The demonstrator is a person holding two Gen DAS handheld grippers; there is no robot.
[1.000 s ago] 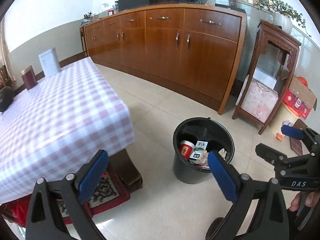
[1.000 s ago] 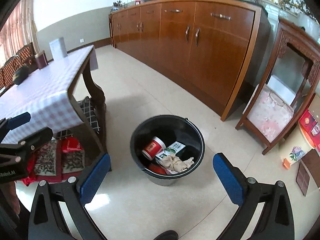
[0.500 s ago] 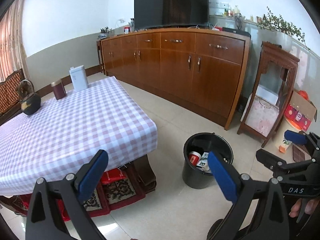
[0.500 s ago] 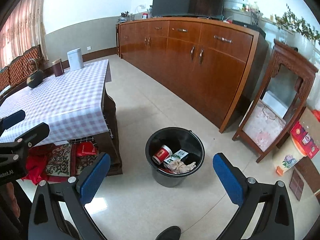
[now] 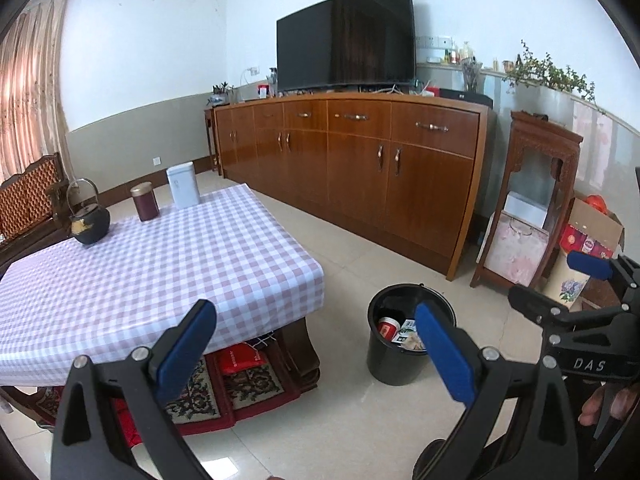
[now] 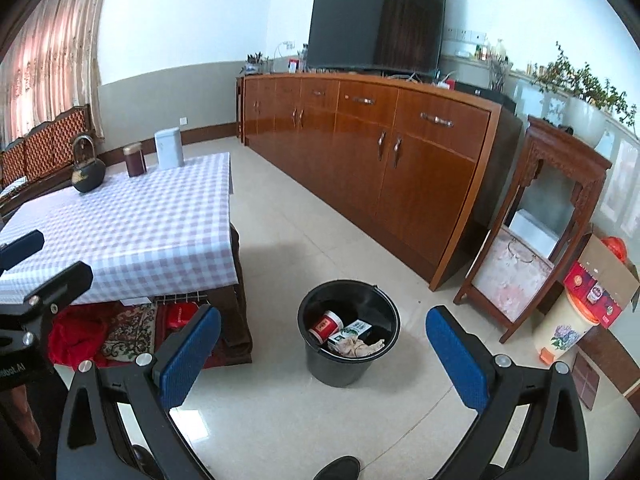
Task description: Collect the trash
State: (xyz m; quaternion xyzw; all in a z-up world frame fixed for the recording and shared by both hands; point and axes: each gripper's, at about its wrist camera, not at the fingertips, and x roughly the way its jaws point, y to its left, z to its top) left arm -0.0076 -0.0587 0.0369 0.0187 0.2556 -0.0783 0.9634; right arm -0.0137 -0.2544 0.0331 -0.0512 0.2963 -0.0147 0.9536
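Checked tablecloth (image 5: 160, 272) bare near claws; black bucket (image 6: 348, 344) on tiled floor (image 6: 280, 412).

A home living room is shown. A large television (image 5: 346, 34) is set on a long wooden sideboard (image 5: 360, 160), and a low surface (image 5: 140, 268) covered with a checked cloth is seen on a tiled floor (image 6: 280, 216). Curtains (image 6: 48, 60) are hung at the left, and potted plants (image 6: 588, 88) are lined along a ledge.

A long wooden sideboard (image 6: 372, 152) stands against the white-and-grey wall (image 6: 172, 80), a dark television (image 6: 378, 20) on top. Right of it stands a carved side stand (image 6: 560, 208); left, curtains (image 6: 52, 60). Pale floor tiles (image 6: 280, 400) gleam.
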